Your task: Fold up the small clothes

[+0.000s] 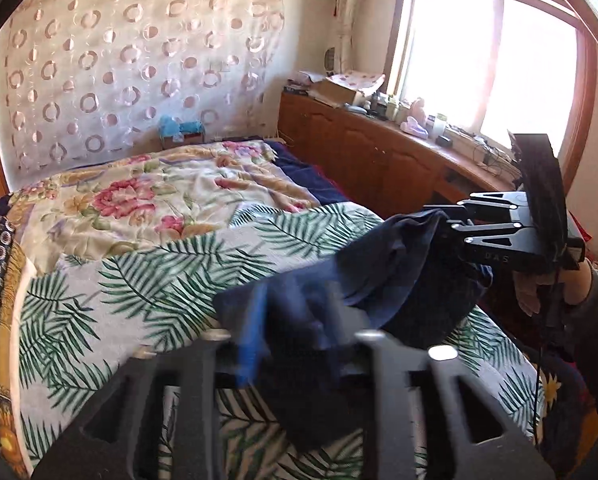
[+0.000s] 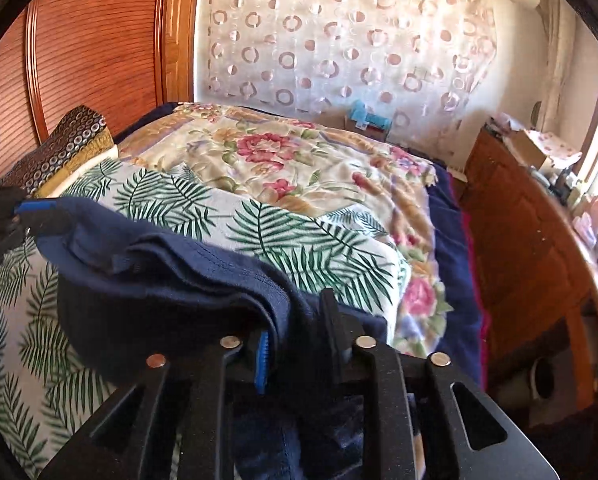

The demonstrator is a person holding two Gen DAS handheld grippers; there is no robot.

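Observation:
A navy blue garment (image 1: 399, 264) hangs bunched in the air over the bed, stretched between my two grippers. My right gripper (image 2: 297, 340) is shut on a thick fold of it (image 2: 159, 280); in the left wrist view that gripper (image 1: 439, 224) stands at the right, held by a person's hand (image 1: 539, 292), with cloth drooping from its tip. My left gripper (image 1: 299, 332) is blurred, its jaws well apart, and the garment's other end lies loosely between and over them. From the right wrist view the left gripper (image 2: 39, 214) sits at the far left, at the cloth's corner.
Under the garment lies the bed's leaf-print cover (image 1: 139, 280), with a floral blanket (image 1: 159, 188) beyond it. Patterned pillows (image 2: 71, 140) are stacked by a wooden wardrobe (image 2: 79, 60). A low wooden cabinet (image 1: 379, 152) crowded with small items runs under the window on the right.

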